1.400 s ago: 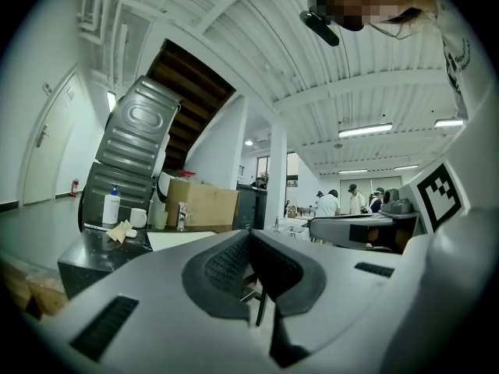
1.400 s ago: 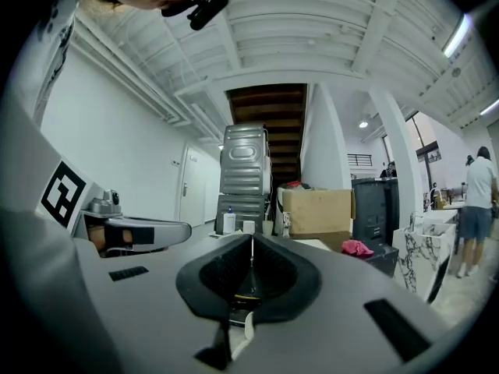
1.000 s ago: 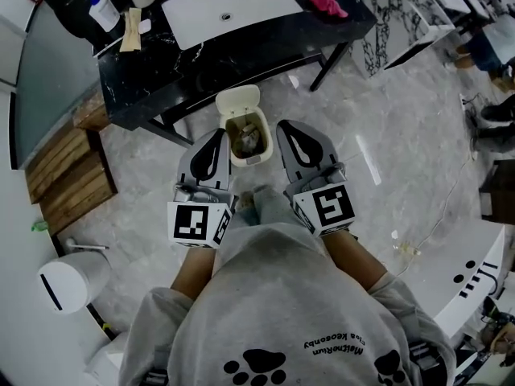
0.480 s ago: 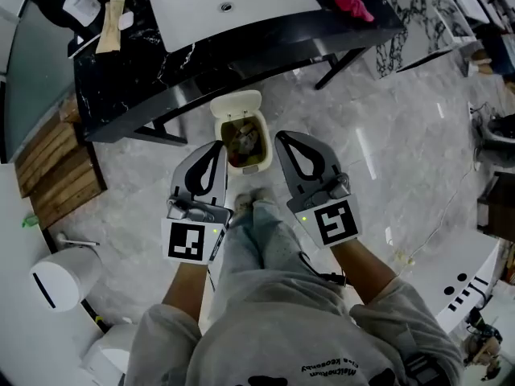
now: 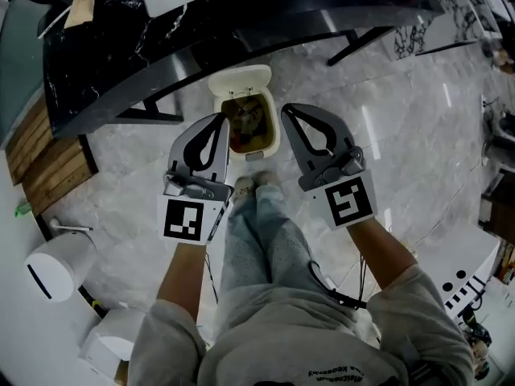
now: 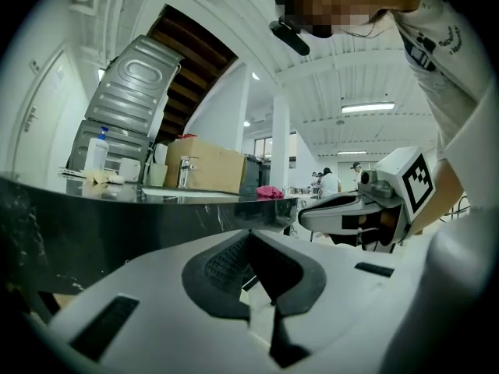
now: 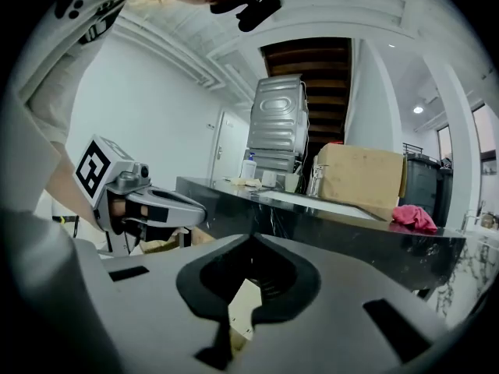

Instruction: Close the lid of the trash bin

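Note:
A small cream trash bin stands on the marble floor at the edge of the black table, with rubbish showing inside. Its lid is swung up and back, under the table edge. My left gripper hangs just left of the bin's mouth and my right gripper just right of it. Both are shut and hold nothing. In the left gripper view the jaws meet at the tip; in the right gripper view they do the same, with a cream patch of the bin showing below.
The black marble table overhangs the bin at the back, its legs to the left. A wooden crate and a white round appliance sit at the left. The person's feet stand right before the bin.
Both grippers have sunk and moved forward together, and now flank the bin's mouth more closely. The bin and its raised lid have not moved.

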A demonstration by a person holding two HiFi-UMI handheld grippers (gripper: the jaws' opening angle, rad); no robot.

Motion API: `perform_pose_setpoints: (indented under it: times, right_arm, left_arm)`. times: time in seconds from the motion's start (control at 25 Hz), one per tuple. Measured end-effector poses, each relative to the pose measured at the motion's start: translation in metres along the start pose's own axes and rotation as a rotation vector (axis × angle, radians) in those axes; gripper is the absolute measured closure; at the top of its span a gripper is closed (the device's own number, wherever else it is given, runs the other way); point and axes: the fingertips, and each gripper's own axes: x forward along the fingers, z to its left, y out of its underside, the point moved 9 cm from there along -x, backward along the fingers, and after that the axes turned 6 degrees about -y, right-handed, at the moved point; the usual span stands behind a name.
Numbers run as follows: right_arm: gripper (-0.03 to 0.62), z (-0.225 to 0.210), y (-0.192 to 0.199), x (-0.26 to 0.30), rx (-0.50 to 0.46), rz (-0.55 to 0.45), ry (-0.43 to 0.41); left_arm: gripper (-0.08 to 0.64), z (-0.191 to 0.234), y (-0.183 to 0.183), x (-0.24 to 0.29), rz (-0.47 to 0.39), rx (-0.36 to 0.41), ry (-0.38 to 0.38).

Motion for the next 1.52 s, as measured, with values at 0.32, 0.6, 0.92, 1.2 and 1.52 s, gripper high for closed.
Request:
perform_pose_setpoints:
  times: [0.32,0.6,0.92,1.2,1.52]
  right_arm:
    - [0.56,-0.011,0.056,0.036,-0.061,0.055,-0.072]
    - [0.56,-0.015,0.094,0.061,-0.092,0.088,-0.104]
    - [0.56,-0.03,0.122,0.085,-0.145,0.159,-0.124]
    - [0.56,-0.045,0.143,0.107,-0.153,0.192,-0.129]
    - [0.56,-0.054,0.166,0.124,-0.139,0.231,-0.149]
  left_arm:
    - [0.54,0.022,0.057,0.023,0.025,0.012,-0.013]
    - [0.54,0.032,0.09,0.043,0.002,-0.011,-0.023]
    - [0.54,0.047,0.121,0.07,0.052,0.04,-0.004]
    - [0.54,0.063,0.143,0.091,0.09,0.034,0.009]
    - [0.54,0.078,0.159,0.113,0.134,0.06,0.035]
